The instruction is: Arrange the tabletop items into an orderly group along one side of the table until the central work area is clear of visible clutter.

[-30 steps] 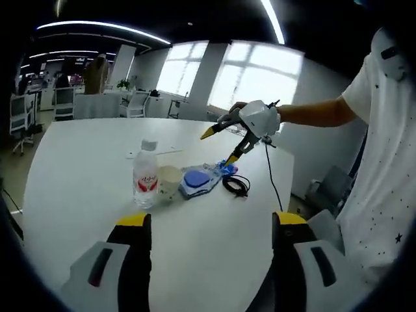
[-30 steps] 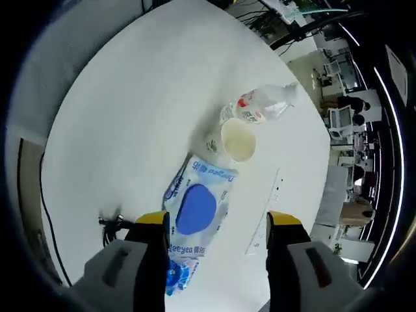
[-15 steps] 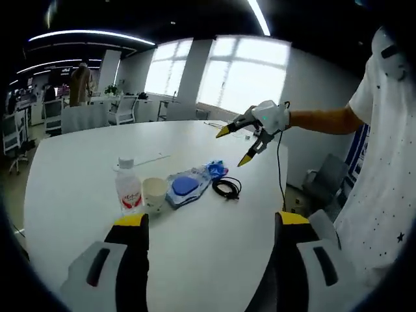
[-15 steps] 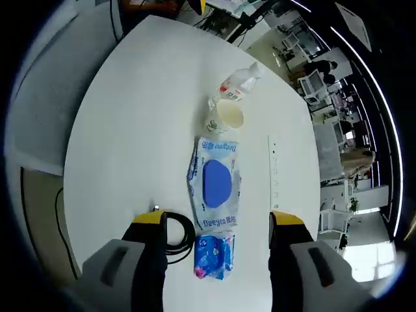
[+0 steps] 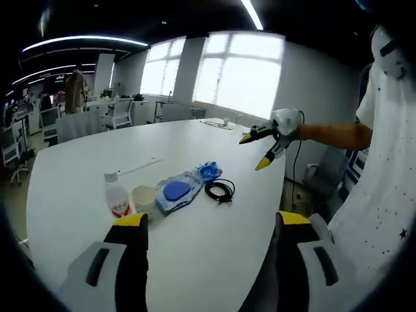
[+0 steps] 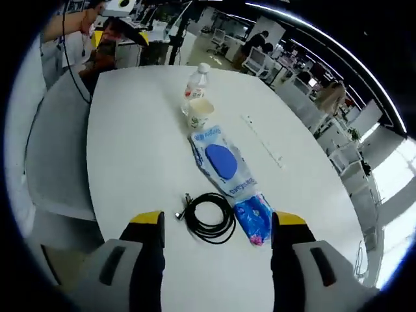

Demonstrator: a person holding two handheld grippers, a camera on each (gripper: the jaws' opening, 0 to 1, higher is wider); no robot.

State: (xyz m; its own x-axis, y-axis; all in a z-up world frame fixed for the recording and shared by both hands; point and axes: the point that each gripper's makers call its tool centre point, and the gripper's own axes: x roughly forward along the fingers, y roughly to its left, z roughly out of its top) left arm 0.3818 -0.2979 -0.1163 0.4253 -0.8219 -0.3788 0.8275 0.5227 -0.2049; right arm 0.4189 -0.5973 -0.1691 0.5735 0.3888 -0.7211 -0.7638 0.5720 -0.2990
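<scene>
A short row of items lies on the white table [image 6: 143,149]: a water bottle [image 6: 197,81] stands upright with a paper cup [image 6: 199,111] touching or just beside it, then a flat wet-wipes pack [image 6: 221,162] with a blue lid, a small blue packet [image 6: 255,217] at its far end, and a coiled black cable [image 6: 209,217] just beside the pack and packet. In the left gripper view the same row runs across the table's middle: bottle [image 5: 116,197], cup [image 5: 143,197], wipes pack [image 5: 174,192], blue packet [image 5: 208,172] and cable [image 5: 220,190]. A thin pale strip [image 6: 262,139] lies well apart from the row, toward the far side. Broad bare tabletop surrounds the group on every side, and the rounded table edge curves near the cable end. The left gripper [image 5: 208,227] is held low above the near edge, jaws wide apart and holding nothing. The right gripper [image 6: 218,224] hangs above the cable end looking down the row, its jaws also spread and empty; seen from the left gripper view, the right gripper [image 5: 263,148] sits at the end of an outstretched arm [image 5: 328,133] beyond the table edge, yellow tips parted. The person's white speckled shirt [image 5: 380,162] is cut off at the edge of the view. Print on the wipes pack is too small to read.
</scene>
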